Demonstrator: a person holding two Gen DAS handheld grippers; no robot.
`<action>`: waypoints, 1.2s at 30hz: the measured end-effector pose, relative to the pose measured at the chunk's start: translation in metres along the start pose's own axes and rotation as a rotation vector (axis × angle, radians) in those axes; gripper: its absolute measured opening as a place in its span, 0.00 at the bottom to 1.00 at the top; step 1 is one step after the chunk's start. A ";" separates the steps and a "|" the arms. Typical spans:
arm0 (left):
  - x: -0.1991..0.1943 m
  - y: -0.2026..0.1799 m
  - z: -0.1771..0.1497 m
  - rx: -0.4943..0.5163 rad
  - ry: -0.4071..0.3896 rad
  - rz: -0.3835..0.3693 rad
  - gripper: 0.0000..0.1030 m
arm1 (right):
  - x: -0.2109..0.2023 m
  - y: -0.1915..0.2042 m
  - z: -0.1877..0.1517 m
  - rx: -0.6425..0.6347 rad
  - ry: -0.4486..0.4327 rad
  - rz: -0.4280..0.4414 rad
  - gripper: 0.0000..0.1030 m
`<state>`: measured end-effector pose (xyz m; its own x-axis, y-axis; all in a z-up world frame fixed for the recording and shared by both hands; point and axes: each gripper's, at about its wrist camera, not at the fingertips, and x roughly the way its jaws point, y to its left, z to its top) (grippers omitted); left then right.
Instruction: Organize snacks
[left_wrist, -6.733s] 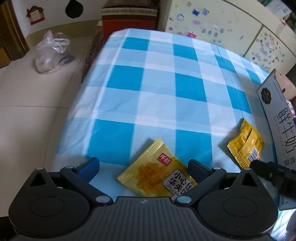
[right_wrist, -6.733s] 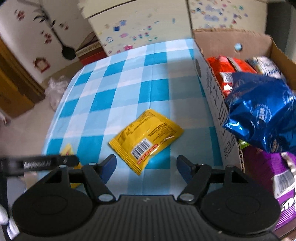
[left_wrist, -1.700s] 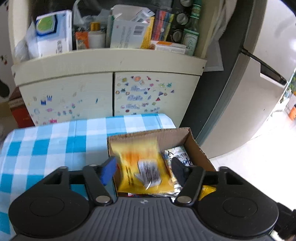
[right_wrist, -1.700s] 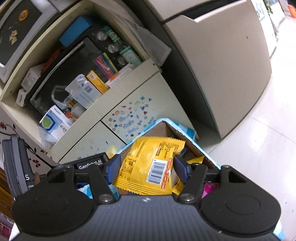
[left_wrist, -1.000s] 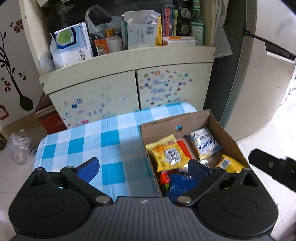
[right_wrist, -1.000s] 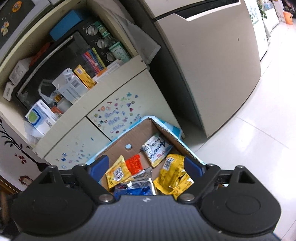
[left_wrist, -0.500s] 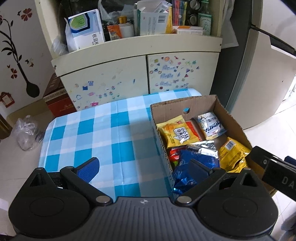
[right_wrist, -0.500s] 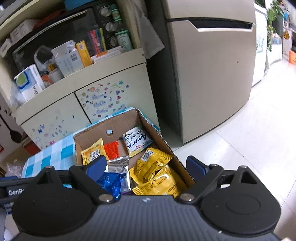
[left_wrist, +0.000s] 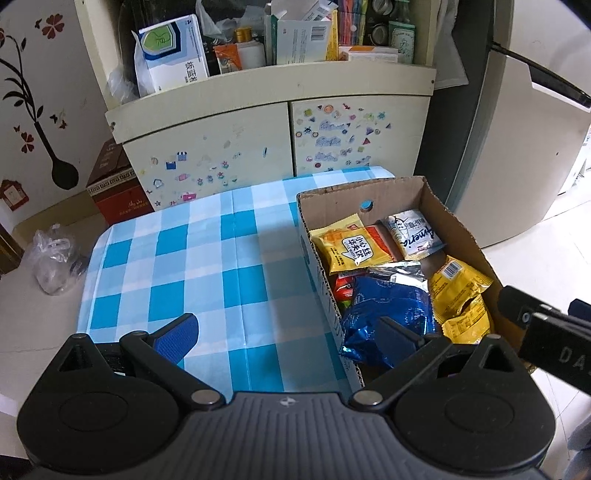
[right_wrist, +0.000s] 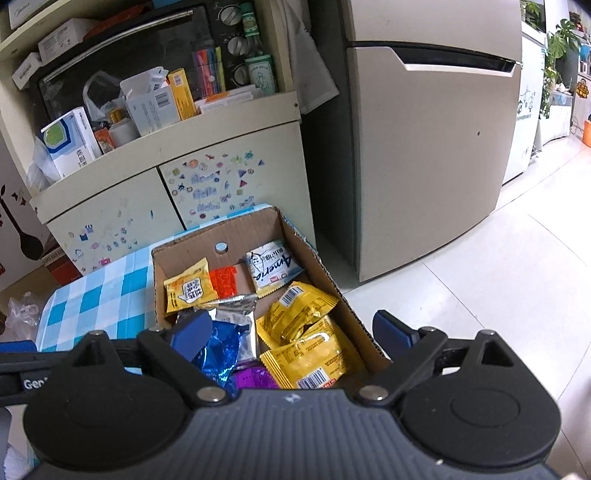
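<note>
Fridge (right_wrist: 424, 147): stands on the floor just beyond the table's right edge, door closed.
Cabinet (left_wrist: 258, 147): against the wall behind the table's far edge, stickers on both doors, boxes and bottles crowded on its open shelf.
Table (left_wrist: 207, 258): covered with a blue and white checked cloth; the cloth left of the box lies bare.
Cardboard box (left_wrist: 465, 236): open-topped, along the table's right edge, its far wall near the far right corner.
Left gripper (left_wrist: 288, 328): jaws wide apart with nothing between them, above the table's near edge, straddling the box's left wall.
Right gripper (right_wrist: 295, 332): jaws have just been opening and stand wide apart, empty, above the near end of the box.
Blue foil bag (left_wrist: 391, 306): in the near half of the box, crumpled.
Yellow packets with barcodes (right_wrist: 303, 336): two, overlapping, against the box's right wall.
Yellow packet with a speech bubble (left_wrist: 351, 249): at the far left of the box.
White packet (right_wrist: 271, 267): in the box's far right corner.
Red packet (right_wrist: 223, 282): between the speech-bubble packet and the white one.
</note>
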<state>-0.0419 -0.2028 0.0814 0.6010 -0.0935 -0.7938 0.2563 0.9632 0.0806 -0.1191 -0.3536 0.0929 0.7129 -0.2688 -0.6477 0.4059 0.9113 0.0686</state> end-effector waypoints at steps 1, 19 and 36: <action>-0.002 0.000 0.000 0.004 -0.003 0.000 1.00 | 0.000 0.001 0.000 -0.005 0.004 -0.002 0.91; -0.015 0.001 -0.003 0.014 -0.015 0.009 1.00 | 0.003 0.006 -0.002 -0.057 0.040 -0.008 0.92; -0.012 0.003 -0.005 0.006 -0.005 0.003 1.00 | 0.004 0.008 -0.003 -0.067 0.044 -0.016 0.92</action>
<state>-0.0519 -0.1978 0.0879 0.6056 -0.0922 -0.7904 0.2589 0.9621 0.0861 -0.1146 -0.3464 0.0889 0.6804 -0.2709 -0.6809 0.3766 0.9263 0.0078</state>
